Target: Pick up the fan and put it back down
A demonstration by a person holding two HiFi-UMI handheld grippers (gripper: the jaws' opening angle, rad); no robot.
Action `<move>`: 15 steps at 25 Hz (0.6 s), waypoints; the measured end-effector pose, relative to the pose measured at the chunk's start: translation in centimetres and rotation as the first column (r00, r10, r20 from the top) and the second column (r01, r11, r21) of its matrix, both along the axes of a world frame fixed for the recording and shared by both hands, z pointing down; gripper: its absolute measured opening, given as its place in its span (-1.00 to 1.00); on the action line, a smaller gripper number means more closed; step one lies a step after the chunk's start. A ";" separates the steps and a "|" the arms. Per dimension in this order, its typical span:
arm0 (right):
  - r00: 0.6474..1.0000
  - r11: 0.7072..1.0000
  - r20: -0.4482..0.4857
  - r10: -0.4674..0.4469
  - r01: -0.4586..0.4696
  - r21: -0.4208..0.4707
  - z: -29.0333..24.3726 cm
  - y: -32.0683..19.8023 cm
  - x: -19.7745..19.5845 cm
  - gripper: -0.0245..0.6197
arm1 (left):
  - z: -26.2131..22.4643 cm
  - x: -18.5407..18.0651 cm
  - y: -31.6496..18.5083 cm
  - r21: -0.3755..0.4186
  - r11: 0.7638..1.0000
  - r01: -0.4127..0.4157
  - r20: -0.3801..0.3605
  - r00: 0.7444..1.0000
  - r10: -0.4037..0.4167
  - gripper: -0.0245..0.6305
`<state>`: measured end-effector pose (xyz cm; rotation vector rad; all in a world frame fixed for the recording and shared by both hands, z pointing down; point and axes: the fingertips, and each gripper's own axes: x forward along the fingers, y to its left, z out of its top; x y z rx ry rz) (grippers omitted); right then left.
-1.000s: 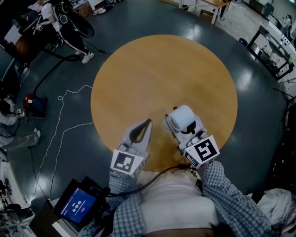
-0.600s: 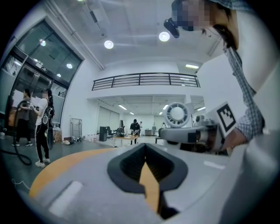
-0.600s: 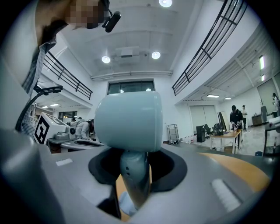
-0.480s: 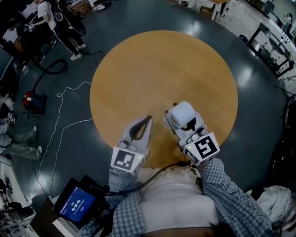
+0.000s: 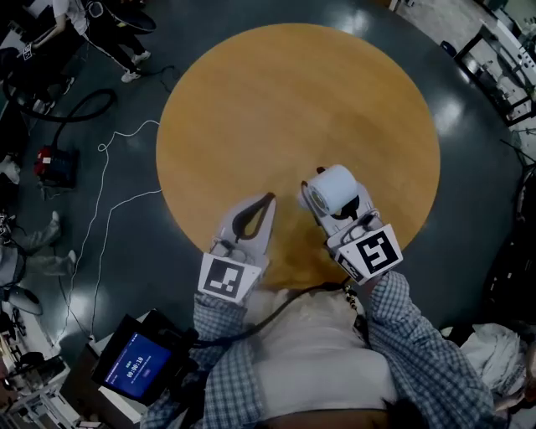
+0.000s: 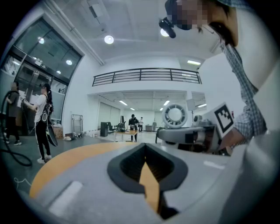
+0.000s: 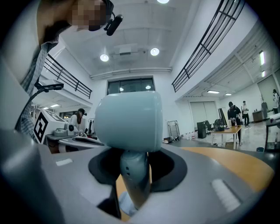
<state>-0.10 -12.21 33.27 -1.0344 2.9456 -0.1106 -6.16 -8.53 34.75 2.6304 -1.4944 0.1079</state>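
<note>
A small white fan (image 5: 332,191) stands over the near right part of the round wooden table (image 5: 293,100). My right gripper (image 5: 325,213) is shut on its stem, just under the round head. In the right gripper view the fan's head (image 7: 127,120) fills the middle and its grey stem (image 7: 133,175) sits between the jaws, with the base low behind them. Whether the base touches the table I cannot tell. My left gripper (image 5: 269,201) hovers at the near edge to the fan's left, shut with nothing in it; the left gripper (image 6: 145,148) sees the fan (image 6: 175,116) to its right.
Dark floor surrounds the table. Cables (image 5: 100,193) and a red device (image 5: 50,163) lie on the floor at the left, with people (image 5: 109,25) standing beyond. A small lit screen (image 5: 134,366) sits by my left side. Desks (image 5: 502,59) stand at the far right.
The head view has tilted, so the table sits higher in the picture. Both grippers and the fan keep their places relative to each other and the table's near edge.
</note>
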 end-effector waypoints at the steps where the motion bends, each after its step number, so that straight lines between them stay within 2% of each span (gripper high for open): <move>1: 1.000 1.000 -0.001 -0.002 0.002 -0.006 0.2 0.1 0.0 -0.49 | 0.1 0.0 0.2 -0.005 1.000 0.000 0.001 1.000 0.000 -0.93; 9: 1.000 0.999 -0.009 -0.015 0.014 -0.045 1.6 0.6 0.0 -0.49 | 0.8 0.8 1.4 -0.038 0.999 -0.026 0.027 0.999 0.027 -0.93; 15: 0.998 0.994 -0.047 -0.049 0.044 -0.102 6.5 -1.1 -0.1 -0.49 | 5.4 0.9 -0.6 -0.107 0.994 -0.004 0.004 1.000 0.004 -0.93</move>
